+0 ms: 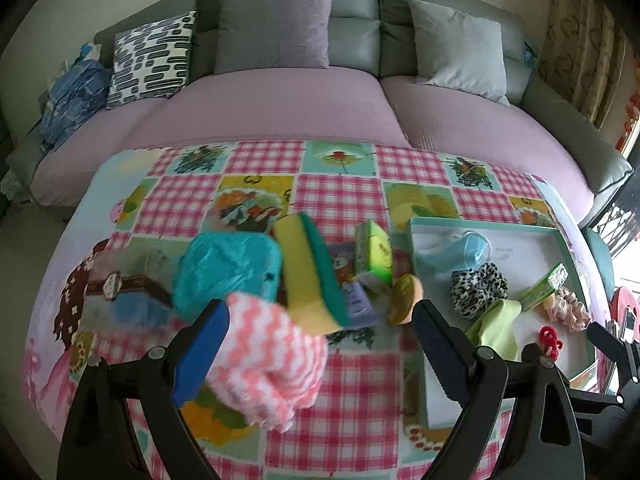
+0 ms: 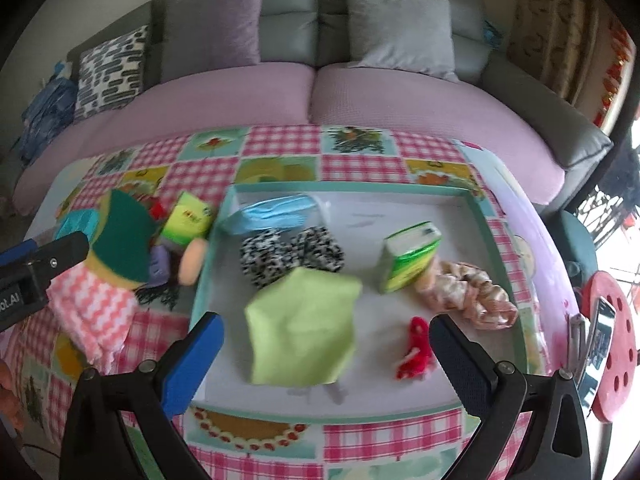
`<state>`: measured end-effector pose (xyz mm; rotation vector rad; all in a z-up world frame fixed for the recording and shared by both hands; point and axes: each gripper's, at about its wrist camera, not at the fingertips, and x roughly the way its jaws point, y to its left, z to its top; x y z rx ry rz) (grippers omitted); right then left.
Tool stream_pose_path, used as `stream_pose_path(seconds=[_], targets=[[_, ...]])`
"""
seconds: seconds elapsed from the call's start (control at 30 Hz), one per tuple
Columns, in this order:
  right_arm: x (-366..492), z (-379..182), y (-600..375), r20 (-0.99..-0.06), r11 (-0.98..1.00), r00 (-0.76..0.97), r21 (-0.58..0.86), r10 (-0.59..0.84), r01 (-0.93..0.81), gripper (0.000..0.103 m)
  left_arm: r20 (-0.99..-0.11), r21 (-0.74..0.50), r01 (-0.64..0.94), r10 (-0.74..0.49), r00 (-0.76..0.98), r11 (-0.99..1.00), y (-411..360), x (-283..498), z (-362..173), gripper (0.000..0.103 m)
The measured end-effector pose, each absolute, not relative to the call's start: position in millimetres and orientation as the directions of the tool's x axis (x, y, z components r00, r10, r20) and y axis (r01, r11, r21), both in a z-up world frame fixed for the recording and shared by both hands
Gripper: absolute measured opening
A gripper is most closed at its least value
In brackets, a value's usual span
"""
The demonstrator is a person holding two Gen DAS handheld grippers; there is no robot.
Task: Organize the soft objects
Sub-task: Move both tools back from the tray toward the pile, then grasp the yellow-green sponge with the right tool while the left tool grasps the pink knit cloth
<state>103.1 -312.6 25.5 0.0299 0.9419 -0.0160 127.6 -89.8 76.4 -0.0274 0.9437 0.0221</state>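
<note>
A teal tray [image 2: 476, 208] on the checked tablecloth holds a blue face mask [image 2: 272, 212], a leopard scrunchie [image 2: 288, 256], a green tissue pack [image 2: 408, 256], a pink satin scrunchie [image 2: 472, 292], a red knitted bit [image 2: 416, 348] and a blurred lime cloth [image 2: 300, 328]. My right gripper [image 2: 326, 340] is open over that cloth. My left gripper [image 1: 320, 348] is open; a pink-and-white chevron cloth [image 1: 272, 360] leans on its blue left pad, not pinched. Beyond it lie a yellow-green sponge [image 1: 308, 272], a teal bag [image 1: 228, 268], another tissue pack [image 1: 376, 252] and a peach puff [image 1: 406, 300].
A grey sofa [image 1: 356, 12] with a lilac cover and several cushions runs behind the table. A red stool [image 2: 612, 344] carrying a phone stands off the table's right edge. The tray's near wall [image 1: 424, 392] sits just right of my left gripper.
</note>
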Motion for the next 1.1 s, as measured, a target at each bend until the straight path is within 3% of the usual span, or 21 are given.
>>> stream_pose_path(seconds=[1.1], targets=[[112, 5, -202, -0.829, 0.968, 0.523, 0.083, 0.199, -0.236, 0.103, -0.854, -0.113, -0.231, 0.024, 0.520, 0.966, 9, 100, 49, 0.093]])
